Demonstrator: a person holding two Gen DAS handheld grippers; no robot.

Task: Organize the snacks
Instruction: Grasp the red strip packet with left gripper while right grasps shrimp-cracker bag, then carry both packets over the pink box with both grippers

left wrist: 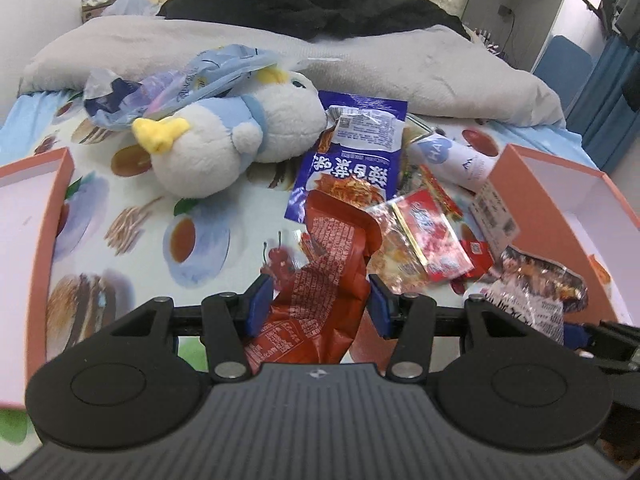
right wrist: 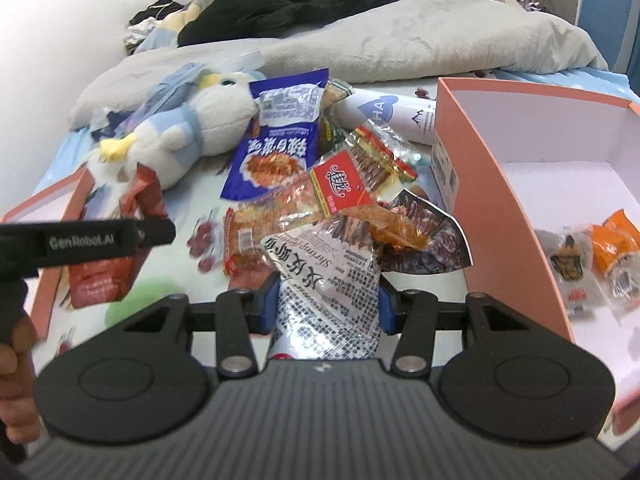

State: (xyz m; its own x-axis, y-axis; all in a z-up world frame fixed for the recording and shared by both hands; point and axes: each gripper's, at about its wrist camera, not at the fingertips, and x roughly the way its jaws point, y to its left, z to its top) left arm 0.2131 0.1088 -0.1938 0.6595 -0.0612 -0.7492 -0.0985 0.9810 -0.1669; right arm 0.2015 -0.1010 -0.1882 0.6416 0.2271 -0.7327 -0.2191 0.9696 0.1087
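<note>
The left gripper [left wrist: 318, 300] grips a crumpled red foil snack packet [left wrist: 320, 276] above the bed's near edge. The right gripper [right wrist: 326, 302] grips a white printed snack bag [right wrist: 328, 292] beside the open pink cardboard box [right wrist: 480, 184] at the right edge

Both grippers: black ribbed body, round side discs, silver pivot screws, blue pads on fingers [left wrist: 260, 304]; "GenRobot.AI" lettering.

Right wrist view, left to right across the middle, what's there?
Left gripper holding a red packet → plush toy → blue packet → white bottle → pink box, with an orange packet inside.
</note>
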